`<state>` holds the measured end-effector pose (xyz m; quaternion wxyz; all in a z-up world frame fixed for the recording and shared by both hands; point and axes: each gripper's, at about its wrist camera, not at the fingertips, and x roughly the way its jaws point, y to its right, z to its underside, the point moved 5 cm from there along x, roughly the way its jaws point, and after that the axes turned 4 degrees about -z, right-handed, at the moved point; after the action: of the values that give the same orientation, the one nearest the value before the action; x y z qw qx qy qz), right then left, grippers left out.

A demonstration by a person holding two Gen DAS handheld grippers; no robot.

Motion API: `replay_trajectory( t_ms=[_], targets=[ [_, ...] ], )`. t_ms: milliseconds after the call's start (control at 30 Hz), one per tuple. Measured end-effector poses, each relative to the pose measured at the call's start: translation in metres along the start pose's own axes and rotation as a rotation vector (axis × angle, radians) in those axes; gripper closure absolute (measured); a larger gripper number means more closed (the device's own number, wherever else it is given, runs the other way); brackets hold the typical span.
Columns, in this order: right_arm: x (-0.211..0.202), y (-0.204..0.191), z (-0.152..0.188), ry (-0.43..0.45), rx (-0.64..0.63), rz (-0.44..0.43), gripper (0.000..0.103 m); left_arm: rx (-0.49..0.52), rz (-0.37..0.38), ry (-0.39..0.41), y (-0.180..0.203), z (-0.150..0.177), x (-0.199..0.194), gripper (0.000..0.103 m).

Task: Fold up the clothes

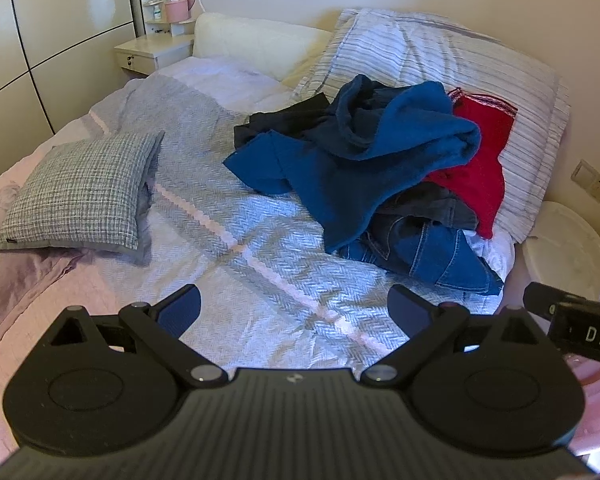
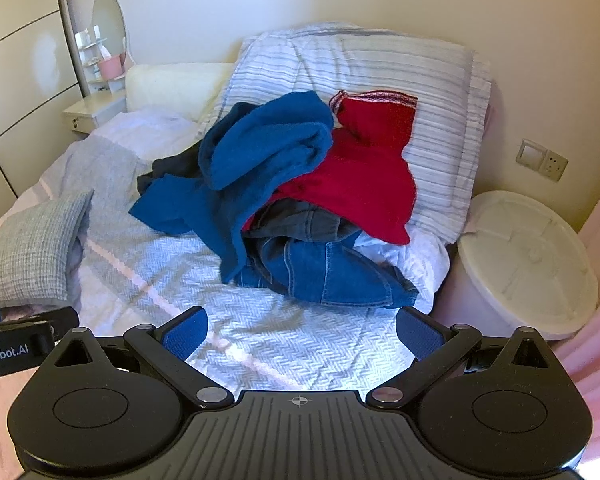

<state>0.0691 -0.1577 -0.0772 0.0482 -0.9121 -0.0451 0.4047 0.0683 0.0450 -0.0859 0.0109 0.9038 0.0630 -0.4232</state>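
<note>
**Unfolded clothes heaped on a bed, both grippers wide and empty**

The left gripper point(image 1: 296, 308) and the right gripper point(image 2: 302, 330) hover side by side above the herringbone bedspread point(image 1: 236, 216), each with its blue-padded fingers spread wide and nothing between them. The task's clothes lie in one loose heap ahead of both, to the right of the bed's middle and resting against the striped pillow point(image 2: 432, 80). Uppermost is a blue fleece garment point(image 2: 260, 148), crumpled and draped over the rest; a red knit garment point(image 2: 364, 184) lies behind it against the pillow; a dark garment point(image 1: 284, 122) shows at the far side; blue jeans point(image 2: 328, 276) and a grey denim piece point(image 2: 300, 216) sit underneath at the near edge. No garment in view lies flat or folded. A checked cushion point(image 1: 84, 192) rests well apart at the left, and a white round lid point(image 2: 528, 256) stands beside the bed at the right.

Judged step: approach to the heap, with a garment to be chosen. The next move calls for taking a single piece, probably the fleece on top, without dragging its neighbours, and spreading it on the bare bedspread near the grippers.
</note>
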Motion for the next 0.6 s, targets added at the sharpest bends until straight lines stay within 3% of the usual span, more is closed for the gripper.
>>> replay_trajectory(
  t_ms=[600],
  targets=[
    [0.041, 0.043, -0.029, -0.025, 0.002, -0.027, 0.000, 0.025, 0.024, -0.064, 0.029, -0.027, 0.049, 0.005]
  ],
)
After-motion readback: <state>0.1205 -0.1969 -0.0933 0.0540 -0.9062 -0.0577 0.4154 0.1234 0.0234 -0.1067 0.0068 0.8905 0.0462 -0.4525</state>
